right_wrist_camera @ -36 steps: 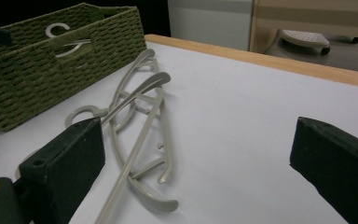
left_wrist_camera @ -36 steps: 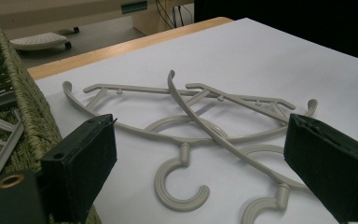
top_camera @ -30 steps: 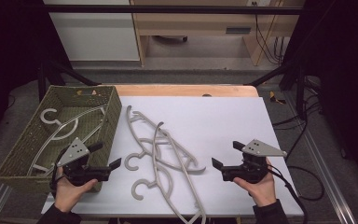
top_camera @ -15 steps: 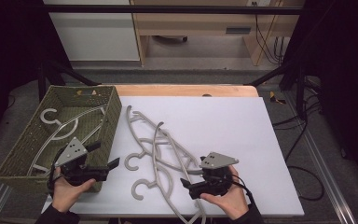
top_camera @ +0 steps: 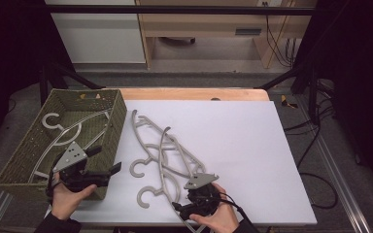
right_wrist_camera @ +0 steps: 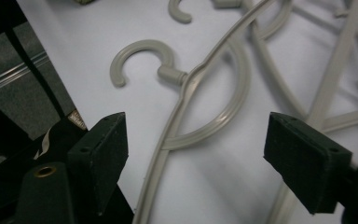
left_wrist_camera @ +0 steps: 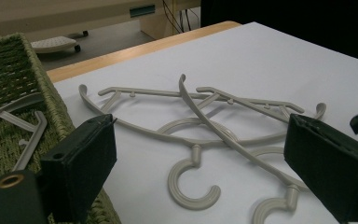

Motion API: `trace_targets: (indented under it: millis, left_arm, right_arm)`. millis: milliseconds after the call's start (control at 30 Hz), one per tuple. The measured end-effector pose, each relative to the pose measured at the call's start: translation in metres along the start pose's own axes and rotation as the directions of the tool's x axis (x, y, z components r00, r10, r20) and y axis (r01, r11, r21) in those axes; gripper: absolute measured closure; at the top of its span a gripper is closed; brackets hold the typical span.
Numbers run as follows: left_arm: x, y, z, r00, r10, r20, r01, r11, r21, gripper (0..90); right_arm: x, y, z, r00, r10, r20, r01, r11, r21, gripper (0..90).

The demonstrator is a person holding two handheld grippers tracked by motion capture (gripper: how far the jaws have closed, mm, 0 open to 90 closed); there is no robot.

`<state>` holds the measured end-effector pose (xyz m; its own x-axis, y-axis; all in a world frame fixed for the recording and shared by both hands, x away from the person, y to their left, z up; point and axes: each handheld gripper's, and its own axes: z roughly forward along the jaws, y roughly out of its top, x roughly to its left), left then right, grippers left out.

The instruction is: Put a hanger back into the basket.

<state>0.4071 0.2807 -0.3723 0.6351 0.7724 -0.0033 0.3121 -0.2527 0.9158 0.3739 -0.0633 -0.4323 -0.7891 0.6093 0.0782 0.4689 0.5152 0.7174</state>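
The desk (top_camera: 252, 145) has a white top that takes up the middle of the high view, with a strip of bare wood along its far edge. At the left of the frame a green woven basket (top_camera: 108, 127) stands on its near left corner. A tangle of pale grey plastic hangers (top_camera: 167, 155) lies flat on the white surface at lower centre, just beside the basket.

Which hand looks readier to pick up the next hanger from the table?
The right: its tongs hang open right over the nearest hanger, one arm of it between the jaws. The left tongs are by the basket.
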Motion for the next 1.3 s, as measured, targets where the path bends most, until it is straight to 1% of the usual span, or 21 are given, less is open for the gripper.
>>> trace_targets:
  millis: [133,200,233,267,333,400,500,567,600,633,700,800,833,867,967,1033,1167,1200,1267,1300]
  left_arm:
    - [0.001,0.0,0.0,1.0,0.003,-0.002,-0.003,1.0,0.003,8.7]
    - [0.001,0.0,0.0,1.0,0.003,-0.002,-0.003,1.0,0.003,8.7]
    - [0.001,0.0,0.0,1.0,0.003,-0.002,-0.003,1.0,0.004,8.8]
    - [0.001,0.0,0.0,1.0,-0.001,-0.002,0.001,1.0,0.002,8.7]
    - [0.002,0.0,-0.001,1.0,-0.001,-0.002,0.001,1.0,0.003,8.8]
    - [0.002,0.0,-0.001,1.0,-0.005,-0.004,0.005,1.0,0.001,8.8]
    - [0.003,0.0,-0.002,1.0,-0.003,-0.006,0.003,1.0,0.0,8.8]
    - [0.003,0.0,-0.002,1.0,-0.003,-0.007,0.003,1.0,-0.002,8.8]
    - [0.003,0.0,-0.002,1.0,-0.003,-0.007,0.003,1.0,-0.002,8.8]
    - [0.003,0.0,-0.003,1.0,-0.003,-0.008,0.003,1.0,-0.002,8.8]
    - [0.003,0.0,-0.002,1.0,-0.004,-0.007,0.004,1.0,-0.002,8.9]
    - [0.003,0.0,-0.002,1.0,-0.001,-0.007,0.001,1.0,0.001,8.9]
    - [0.003,0.0,-0.002,1.0,0.0,-0.007,0.0,1.0,0.001,8.9]
    - [0.003,0.0,-0.002,1.0,0.0,-0.006,0.0,1.0,0.002,8.9]
    - [0.002,0.0,-0.002,1.0,0.0,-0.005,0.0,1.0,0.0,8.9]
    - [0.003,0.0,-0.002,1.0,-0.001,-0.005,0.001,1.0,0.0,9.0]
    - [0.003,0.0,-0.002,1.0,0.001,-0.007,-0.001,1.0,0.003,9.0]
    - [0.003,0.0,-0.002,1.0,0.0,-0.006,0.0,1.0,0.004,9.0]
    - [0.003,0.0,-0.002,1.0,0.001,-0.005,-0.001,1.0,0.005,9.0]
    - [0.003,0.0,-0.002,1.0,-0.002,-0.005,0.002,1.0,0.005,9.0]
  right_arm:
    - [0.009,-0.004,0.014,0.9999,-0.007,-0.015,0.008,0.999,0.05,27.2]
    - [0.009,-0.006,0.019,0.9998,-0.009,-0.019,0.01,0.997,0.074,30.0]
    - [0.01,-0.007,0.021,0.9998,0.002,-0.021,0.0,0.997,0.079,32.3]
    - [0.009,-0.008,0.023,0.9997,0.002,-0.022,0.0,0.996,0.093,34.1]
    - [0.01,-0.01,0.028,0.9997,-0.005,-0.026,0.008,0.994,0.113,36.5]
    - [0.012,-0.011,0.031,0.9992,-0.024,-0.033,0.028,0.991,0.132,41.2]
    - [0.015,-0.012,0.034,0.9989,-0.029,-0.036,0.034,0.988,0.148,48.1]
    - [0.016,-0.013,0.036,0.9988,-0.041,-0.025,0.045,0.988,0.149,51.2]
    - [0.016,-0.013,0.035,0.9993,-0.032,-0.017,0.034,0.988,0.153,54.6]
    - [0.014,-0.013,0.035,0.9988,-0.043,-0.023,0.046,0.986,0.158,57.2]
    - [0.013,-0.013,0.035,0.9993,-0.029,-0.022,0.032,0.985,0.169,59.1]
    - [0.013,-0.013,0.034,0.9984,-0.025,-0.052,0.034,0.984,0.177,67.8]
    - [0.013,-0.013,0.035,0.9973,-0.019,-0.071,0.031,0.984,0.175,70.8]
    - [0.013,-0.013,0.035,0.9966,-0.013,-0.081,0.028,0.982,0.189,73.1]
    - [0.01,-0.013,0.034,0.9954,-0.002,-0.095,0.021,0.98,0.198,74.4]
    - [0.007,-0.013,0.033,0.9957,0.012,-0.092,0.007,0.979,0.206,75.4]
    - [0.002,-0.013,0.03,0.997,0.021,-0.074,-0.004,0.975,0.22,77.8]
    - [0.0,-0.013,0.029,0.9969,0.014,-0.078,0.003,0.976,0.219,78.4]
    - [-0.004,-0.013,0.027,0.9973,0.027,-0.068,-0.011,0.974,0.226,79.7]
    - [-0.006,-0.013,0.026,0.9975,0.024,-0.066,-0.008,0.974,0.227,80.2]
